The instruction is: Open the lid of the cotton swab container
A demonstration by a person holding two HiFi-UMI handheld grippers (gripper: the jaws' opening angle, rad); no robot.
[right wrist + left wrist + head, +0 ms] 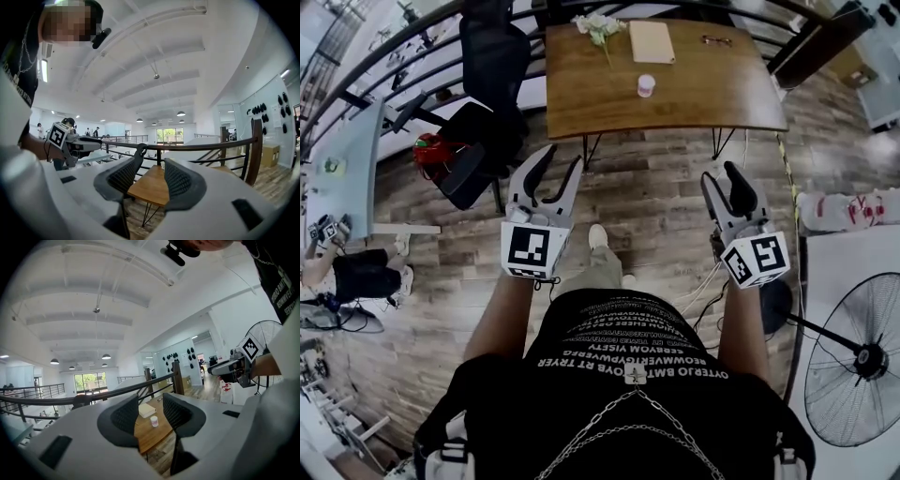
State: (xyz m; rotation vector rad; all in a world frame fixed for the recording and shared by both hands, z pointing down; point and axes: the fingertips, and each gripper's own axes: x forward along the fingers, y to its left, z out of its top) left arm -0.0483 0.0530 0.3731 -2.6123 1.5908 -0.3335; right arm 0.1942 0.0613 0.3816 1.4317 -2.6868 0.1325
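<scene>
Head view steeply down; both gripper views level, far from the shared wooden table [694, 89].

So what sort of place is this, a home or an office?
Probably an open-plan office or lab on a mezzanine: a wooden table, a black office chair, a dark railing along the edge, and a large standing fan.

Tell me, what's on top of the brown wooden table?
A small white lidded container, a tan book, white flowers and eyeglasses. What is inside the container cannot be seen.
</scene>
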